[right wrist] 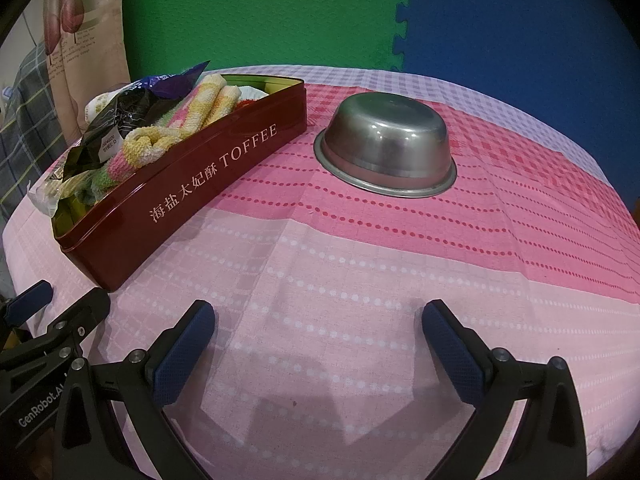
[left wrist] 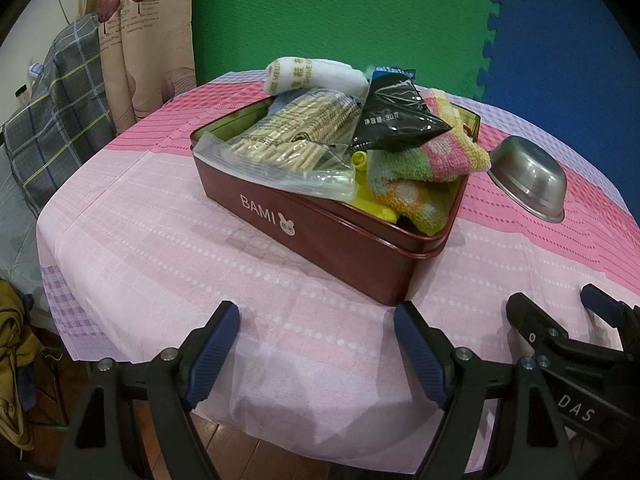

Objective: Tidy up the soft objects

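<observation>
A dark red tin box (left wrist: 320, 232) (right wrist: 188, 184) stands on the pink tablecloth, piled with soft items. In it lie a striped pink, green and yellow towel (left wrist: 424, 164) (right wrist: 176, 128), a black snack bag (left wrist: 392, 120) (right wrist: 116, 120), a clear bag of biscuit sticks (left wrist: 296, 136), a rolled white towel (left wrist: 316, 76) and something yellow (left wrist: 372, 200). My left gripper (left wrist: 316, 332) is open just in front of the tin's near corner, holding nothing. My right gripper (right wrist: 318, 328) is open over bare cloth to the right of the tin. Each gripper shows at the edge of the other's view.
An upturned steel bowl (left wrist: 528, 176) (right wrist: 386, 148) sits on the cloth right of the tin. Green and blue foam mats (right wrist: 280, 12) cover the wall behind. A curtain (left wrist: 140, 40) and a plaid cloth (left wrist: 56, 104) hang at the left. The table edge (left wrist: 224, 412) is close below my left gripper.
</observation>
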